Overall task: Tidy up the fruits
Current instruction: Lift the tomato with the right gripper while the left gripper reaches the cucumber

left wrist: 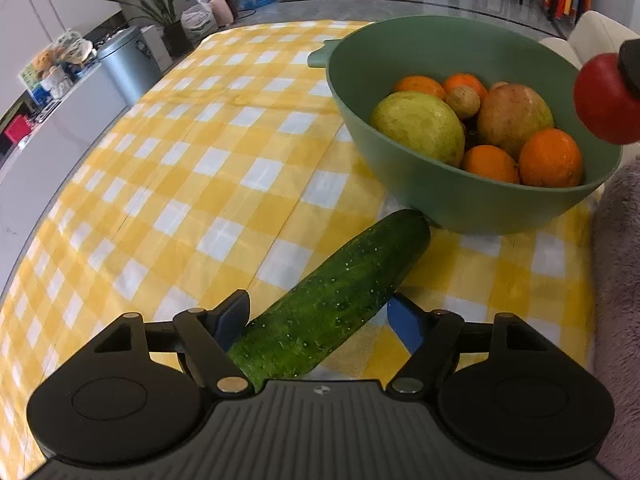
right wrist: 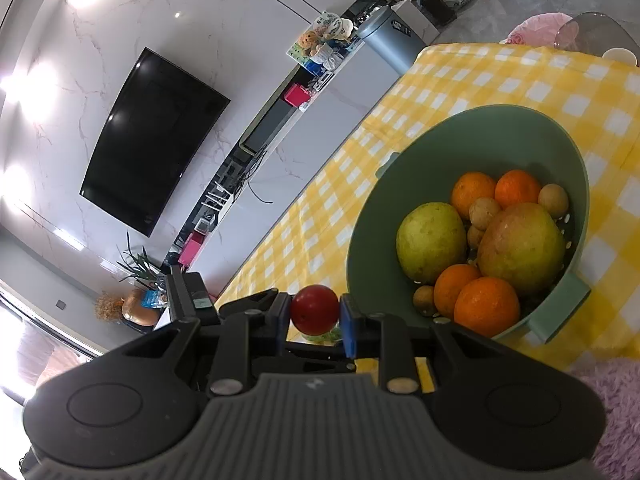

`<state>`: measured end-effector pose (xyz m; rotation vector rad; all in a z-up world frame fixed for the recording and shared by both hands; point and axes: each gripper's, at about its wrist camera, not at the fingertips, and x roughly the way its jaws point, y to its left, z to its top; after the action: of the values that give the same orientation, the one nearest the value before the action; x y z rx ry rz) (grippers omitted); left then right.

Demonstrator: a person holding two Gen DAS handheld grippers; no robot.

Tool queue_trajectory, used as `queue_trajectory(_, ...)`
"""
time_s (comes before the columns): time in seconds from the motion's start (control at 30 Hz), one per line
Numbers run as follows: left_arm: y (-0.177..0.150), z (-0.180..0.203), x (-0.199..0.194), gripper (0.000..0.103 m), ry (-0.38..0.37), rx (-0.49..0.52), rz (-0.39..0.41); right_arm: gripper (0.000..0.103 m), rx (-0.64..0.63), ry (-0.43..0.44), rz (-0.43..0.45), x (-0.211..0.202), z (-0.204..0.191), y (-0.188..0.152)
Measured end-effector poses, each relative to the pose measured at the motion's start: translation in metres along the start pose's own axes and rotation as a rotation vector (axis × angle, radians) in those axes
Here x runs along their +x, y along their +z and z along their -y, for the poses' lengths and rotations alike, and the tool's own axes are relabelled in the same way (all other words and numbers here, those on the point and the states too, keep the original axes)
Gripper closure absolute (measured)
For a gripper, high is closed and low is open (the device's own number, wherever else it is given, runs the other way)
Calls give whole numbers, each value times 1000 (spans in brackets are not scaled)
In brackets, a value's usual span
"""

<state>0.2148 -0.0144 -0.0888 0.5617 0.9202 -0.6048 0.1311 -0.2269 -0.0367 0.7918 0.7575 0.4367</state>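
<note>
A green bowl (left wrist: 460, 204) (right wrist: 360, 248) on the yellow checked cloth holds oranges (left wrist: 550, 158), two large yellow-green fruits (left wrist: 418, 126) and small brown fruits. A dark green cucumber (left wrist: 332, 300) lies between my left gripper's (left wrist: 320, 316) fingers, its far tip near the bowl's base; the blue pads look closed against it. My right gripper (right wrist: 314, 312) is shut on a small red fruit (right wrist: 314, 309) and holds it in the air just left of the bowl; it shows at the right edge of the left wrist view (left wrist: 608, 98).
The yellow checked tablecloth (left wrist: 180, 184) covers the table to the left of the bowl. A fuzzy pink-grey fabric (left wrist: 618, 280) lies along the table's right edge. A grey bin (left wrist: 128, 64) and a low white cabinet stand beyond the table.
</note>
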Motion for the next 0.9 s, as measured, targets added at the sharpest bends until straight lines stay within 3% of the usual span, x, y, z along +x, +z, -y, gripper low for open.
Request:
queue_trajectory(0.17, 6, 13, -5, 21, 81, -14, -45, 80, 1, 0, 0, 0, 0, 0)
queue_trajectory(0.27, 14, 19, -11, 27, 140, -45, -120, 80, 4, -3, -1, -1, 0, 1)
queue_trajectory(0.37, 27, 12, -18, 29, 171, -163, -199, 80, 9, -13, -4, -1, 1, 1)
queue_trajectory(0.5, 42, -21, -24, 33, 164, -422, -307, 80, 5, -18, -21, 2, 0, 0)
queue_trajectory(0.63, 41, -49, -14, 37, 128, -499, -286, 80, 12, -18, -34, 3, 2, 0)
queue_trajectory(0.77, 30, -68, 4, 43, 169, -565, -289, 80, 19, -18, -29, 1, 4, 0)
queue_trajectory(0.9, 9, -78, 2, 44, 122, -541, -167, 80, 30, -23, -38, 4, 7, 1)
